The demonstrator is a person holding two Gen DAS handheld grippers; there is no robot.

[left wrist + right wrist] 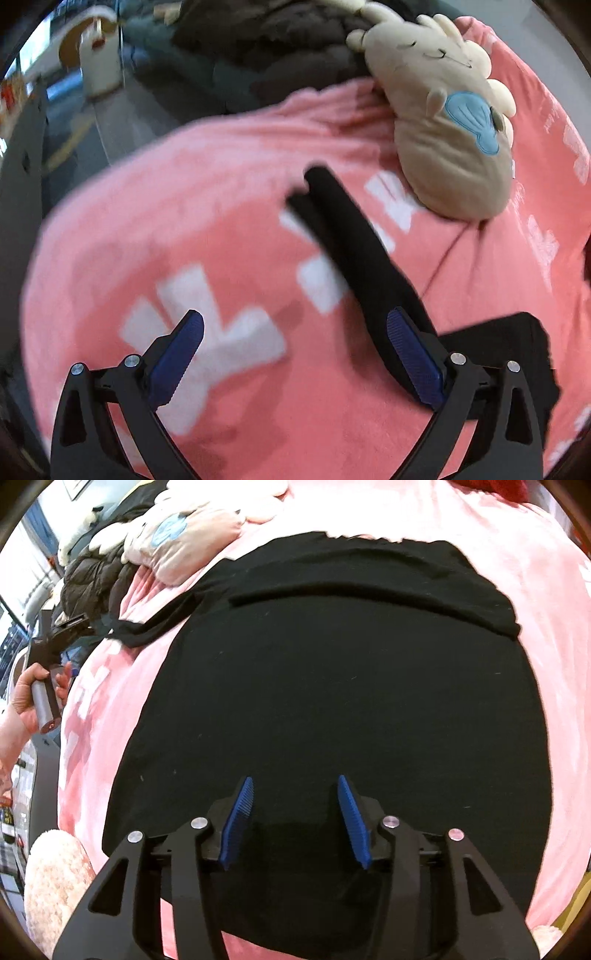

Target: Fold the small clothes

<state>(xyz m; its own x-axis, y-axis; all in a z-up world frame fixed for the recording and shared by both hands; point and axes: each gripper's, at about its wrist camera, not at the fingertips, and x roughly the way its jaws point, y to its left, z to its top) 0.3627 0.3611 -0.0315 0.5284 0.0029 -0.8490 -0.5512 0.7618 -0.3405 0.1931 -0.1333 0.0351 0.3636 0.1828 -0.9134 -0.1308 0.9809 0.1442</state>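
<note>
A black garment (332, 701) lies spread flat on a pink blanket (517, 572) with white letters. Its top edge is folded over in a band, and one sleeve (155, 624) stretches out to the left. My right gripper (295, 779) hovers over the garment's lower middle, open, with only flat cloth under the gap. In the left wrist view the sleeve (351, 251) runs as a long black strip down to the right finger. My left gripper (295, 314) stands wide open over the blanket (184, 221), with nothing pinched.
A beige plush toy (443, 129) with a blue patch lies on the blanket beyond the sleeve. Dark jackets (88, 579) are piled at the far left edge. A person's hand (26, 698) holds the left gripper's handle. A fluffy pink cushion (55, 878) sits at the near left.
</note>
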